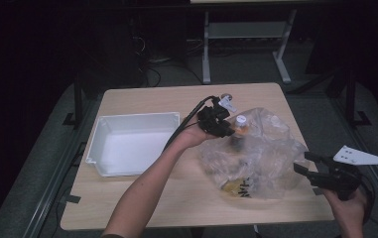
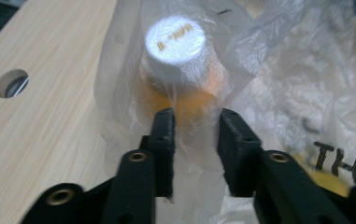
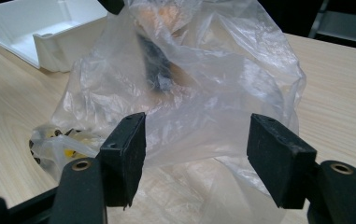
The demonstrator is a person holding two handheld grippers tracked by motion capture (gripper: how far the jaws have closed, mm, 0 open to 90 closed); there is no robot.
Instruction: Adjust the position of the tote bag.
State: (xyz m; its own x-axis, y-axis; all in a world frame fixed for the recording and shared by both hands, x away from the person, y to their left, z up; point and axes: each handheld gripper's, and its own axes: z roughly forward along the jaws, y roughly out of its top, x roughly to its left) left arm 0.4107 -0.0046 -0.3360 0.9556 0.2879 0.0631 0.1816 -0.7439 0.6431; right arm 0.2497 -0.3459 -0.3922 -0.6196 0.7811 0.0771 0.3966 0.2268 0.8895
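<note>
**Bottle Coming Out of the Bag**

Dark room all around, and one wooden table [image 1: 142,198] in the middle of the high view.

Start with the left gripper [image 1: 224,130], near the middle of that picture. In the left gripper view its two black jaws stand close together, with thin bag plastic and the orange bottle [image 2: 185,93] just at their tips. They look pinched on the bottle through the plastic, but the bag hides the touch, so I can't be sure. The bottle has a white cap [image 2: 175,41] near the top middle of that view.

The right gripper [image 1: 309,167] sits at the lower right of the high view. Its jaws are wide apart and hold nothing. The clear plastic bag [image 3: 189,84] puffs up just in front of them.

The bag [image 1: 261,153] lies on the right half of the table. The white bin [image 1: 102,134] sits to the left of the middle.

The bag is very light, soft and crinkly. It will slip and bunch up. I think the best spot to grab it is a loose edge. The bottle is hard and smooth, so hold it by its body under the cap.

Count: one table, one bin, one bag, one bottle, two grippers. Something yellow [image 1: 233,187] sits low inside the bag; I can't tell what it is.
</note>
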